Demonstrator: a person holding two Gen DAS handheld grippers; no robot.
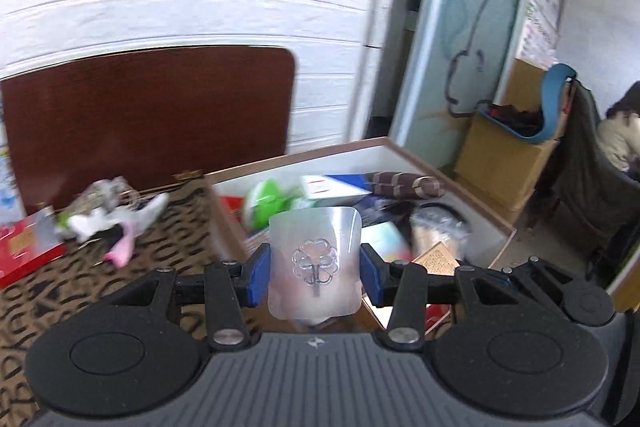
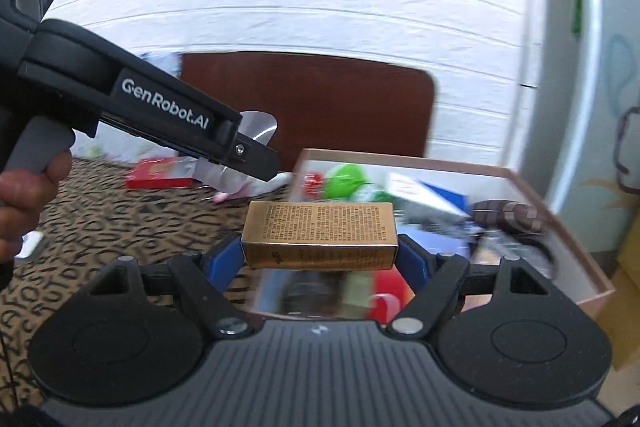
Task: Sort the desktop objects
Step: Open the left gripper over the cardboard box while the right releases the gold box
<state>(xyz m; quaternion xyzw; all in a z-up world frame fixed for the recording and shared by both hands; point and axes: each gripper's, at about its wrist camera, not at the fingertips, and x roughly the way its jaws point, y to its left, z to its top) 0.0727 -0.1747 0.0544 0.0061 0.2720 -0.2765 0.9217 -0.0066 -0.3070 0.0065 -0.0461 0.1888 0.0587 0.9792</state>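
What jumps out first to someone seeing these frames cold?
Both grippers are loaded: the left gripper is shut on a clear plastic hook with a clover emblem, the right gripper on a gold box of fine print. Beyond them sits an open storage box, already crowded, on a leopard-print cloth.

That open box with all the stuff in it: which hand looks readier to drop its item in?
Probably the right. Its tongs hold the gold carton just above the box's near rim. The left tongs grip a clear hook sticker nearer the box's left wall.
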